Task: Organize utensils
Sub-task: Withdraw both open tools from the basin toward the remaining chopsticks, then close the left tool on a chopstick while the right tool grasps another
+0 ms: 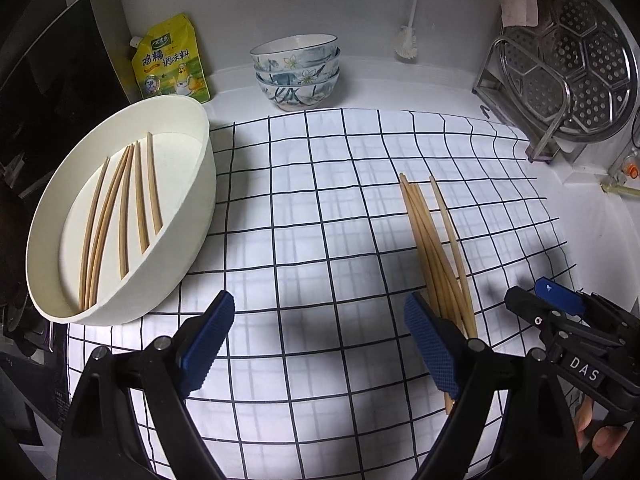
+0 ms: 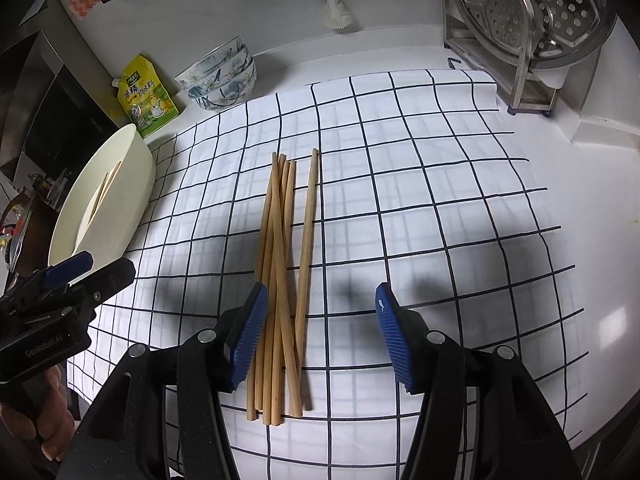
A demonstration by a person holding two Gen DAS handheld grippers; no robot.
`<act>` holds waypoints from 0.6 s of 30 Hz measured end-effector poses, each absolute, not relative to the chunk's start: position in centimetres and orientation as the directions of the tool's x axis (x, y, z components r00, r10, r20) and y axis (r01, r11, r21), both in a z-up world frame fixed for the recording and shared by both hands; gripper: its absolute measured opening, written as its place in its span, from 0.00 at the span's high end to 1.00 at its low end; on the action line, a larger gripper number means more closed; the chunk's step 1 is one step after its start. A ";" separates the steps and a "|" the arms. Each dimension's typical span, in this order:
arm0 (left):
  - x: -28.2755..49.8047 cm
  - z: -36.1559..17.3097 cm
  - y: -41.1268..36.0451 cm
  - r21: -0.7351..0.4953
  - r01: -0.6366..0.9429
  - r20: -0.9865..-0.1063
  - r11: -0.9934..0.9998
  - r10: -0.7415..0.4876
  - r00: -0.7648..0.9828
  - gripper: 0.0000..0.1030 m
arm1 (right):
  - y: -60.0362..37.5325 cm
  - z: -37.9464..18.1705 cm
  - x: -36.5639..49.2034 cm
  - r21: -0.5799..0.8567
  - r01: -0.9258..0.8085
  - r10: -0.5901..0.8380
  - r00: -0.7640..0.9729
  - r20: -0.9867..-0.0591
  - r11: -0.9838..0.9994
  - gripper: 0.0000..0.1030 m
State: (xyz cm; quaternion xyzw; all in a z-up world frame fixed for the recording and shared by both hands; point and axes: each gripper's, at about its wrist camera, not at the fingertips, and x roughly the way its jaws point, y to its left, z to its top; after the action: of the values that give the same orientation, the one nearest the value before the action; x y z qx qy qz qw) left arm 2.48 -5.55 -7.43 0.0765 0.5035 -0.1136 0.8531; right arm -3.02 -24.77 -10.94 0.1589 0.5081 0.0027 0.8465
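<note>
Chopsticks (image 2: 282,280) between right tongs (image 2: 320,336) (spread)

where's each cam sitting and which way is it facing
Left wrist: on the left tongs, angled down at the cloth, tub left; right tongs and fingers at right edge.
Right wrist: on the right tongs, above the loose chopsticks; left tongs and hand at left edge.
Shared: cloth, chopsticks, tub, bowls, rack.

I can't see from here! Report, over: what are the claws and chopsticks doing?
Both claws open, empty: left claw, right claw. Loose chopsticks on checked cloth, others in white basin. Nothing blocking.
</note>
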 end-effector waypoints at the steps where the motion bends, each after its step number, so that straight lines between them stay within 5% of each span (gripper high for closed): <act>1: 2.5 -7.5 -5.6 0.019 0.269 -0.877 0.963 -0.113 0.466 0.17 | -24.8 -11.0 -3.0 0.271 0.156 0.166 0.482 -0.860 0.950 0.48; 18: 2.3 -8.9 -6.5 0.033 0.278 -0.892 0.960 -0.097 0.442 0.17 | -25.8 -12.7 -3.5 0.277 0.162 0.174 0.466 -0.867 0.947 0.48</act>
State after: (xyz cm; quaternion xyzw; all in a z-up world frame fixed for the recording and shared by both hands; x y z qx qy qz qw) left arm 2.28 -6.47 -8.93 0.0875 0.5162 -0.1108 0.8447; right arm -3.48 -25.75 -12.67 0.1623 0.5166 0.0034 0.8407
